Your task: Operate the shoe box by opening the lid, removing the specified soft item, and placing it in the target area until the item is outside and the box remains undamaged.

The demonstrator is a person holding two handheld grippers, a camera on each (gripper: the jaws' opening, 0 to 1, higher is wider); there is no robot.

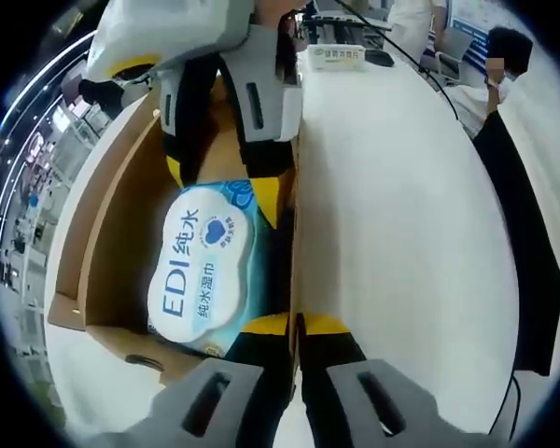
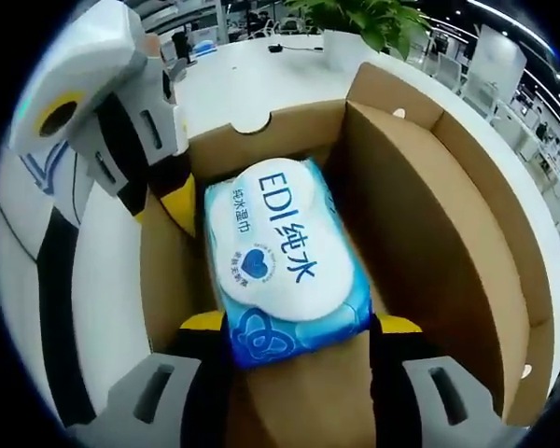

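An open cardboard shoe box (image 1: 112, 233) (image 2: 429, 215) lies on the white table, its lid (image 2: 495, 187) folded back on the far side. Inside lies a blue-and-white pack of wet wipes (image 1: 205, 271) (image 2: 285, 252). My right gripper (image 2: 299, 325) (image 1: 219, 187) reaches into the box, and its yellow-tipped fingers press on both sides of one end of the pack. My left gripper (image 1: 297, 327) (image 2: 163, 201) is shut on the box's side wall (image 1: 295, 233), one finger inside and one outside.
The white table (image 1: 401, 233) (image 2: 261, 75) spreads out beside the box. A small white carton (image 1: 343, 56) and a dark mouse (image 1: 378, 58) lie at its far end, near a seated person (image 1: 509, 56). A potted plant (image 2: 373, 19) stands beyond the box.
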